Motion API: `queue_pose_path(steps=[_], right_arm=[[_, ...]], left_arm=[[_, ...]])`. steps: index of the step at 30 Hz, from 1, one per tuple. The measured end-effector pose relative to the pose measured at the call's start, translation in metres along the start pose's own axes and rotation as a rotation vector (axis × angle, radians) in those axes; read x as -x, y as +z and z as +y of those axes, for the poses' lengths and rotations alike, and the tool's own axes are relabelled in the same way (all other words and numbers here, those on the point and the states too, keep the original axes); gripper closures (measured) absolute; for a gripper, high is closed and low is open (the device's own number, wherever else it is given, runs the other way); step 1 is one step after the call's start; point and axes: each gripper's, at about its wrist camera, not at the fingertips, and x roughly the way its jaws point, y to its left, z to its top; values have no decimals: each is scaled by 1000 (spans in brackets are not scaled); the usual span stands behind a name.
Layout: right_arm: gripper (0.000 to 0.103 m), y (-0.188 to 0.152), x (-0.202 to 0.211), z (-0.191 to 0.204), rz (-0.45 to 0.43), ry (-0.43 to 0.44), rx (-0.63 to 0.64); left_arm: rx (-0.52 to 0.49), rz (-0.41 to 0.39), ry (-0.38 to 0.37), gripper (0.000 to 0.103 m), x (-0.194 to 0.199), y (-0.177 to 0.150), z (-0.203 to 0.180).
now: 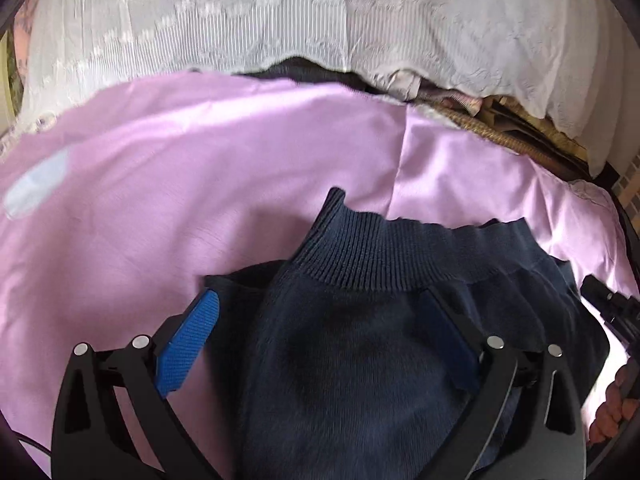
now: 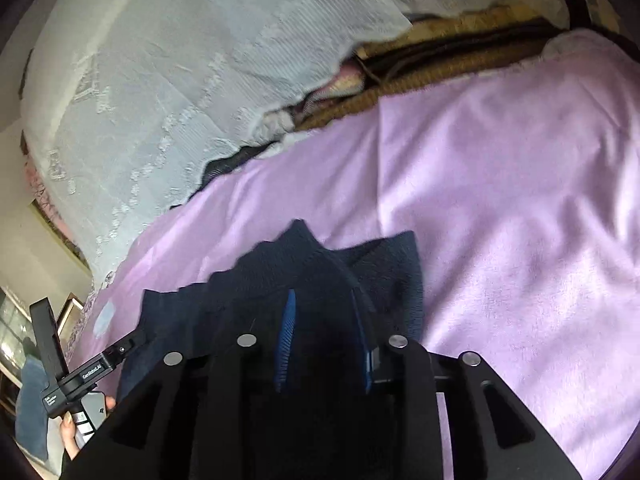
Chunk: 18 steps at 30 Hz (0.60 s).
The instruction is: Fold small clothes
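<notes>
The navy garment [image 1: 360, 340] is a small knit piece with a ribbed cuff [image 1: 360, 256]. It lies on the pink sheet [image 1: 200, 152] of a bed, directly under and in front of both tools.

The left hand-held gripper [image 1: 320, 344] stands wide. Its left blue pad [image 1: 186, 350] is beside the cloth, over the sheet, and its right pad [image 1: 444, 340] is in shadow against the knit. The garment passes between the two pads, but they do not seem to press it.

The right hand-held gripper [image 2: 324, 340] is narrow, and dark knit fills the gap between its pads [image 2: 286, 340]. I judge that it holds a fold of the garment there, though the shadow makes the contact hard to see.

The step in hand seems to be lifting or spreading the piece before the fold, since the cloth is bunched and not flat. The next move probably needs a hold on the left side also, and then the cloth pulled flat on the sheet.

Beyond the garment, a white lace cover [image 1: 240, 20] hangs behind the bed, with a woven basket [image 1: 500, 128] to the right of it. Nothing lies on the sheet ahead. Each tool shows at the edge of the other's view, so they are close and could knock together.
</notes>
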Motion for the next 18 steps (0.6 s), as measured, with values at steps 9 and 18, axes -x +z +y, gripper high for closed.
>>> queue_pose_path(steps=[9,18], right_arm=[[60,-37,-3,84,56,-9,305],[53,-57,-29,94,144,-124,417]], left_arm=[[-196,46,14,5,-2,-28,-64],[-215,41,84,4,-13,-37,-64]])
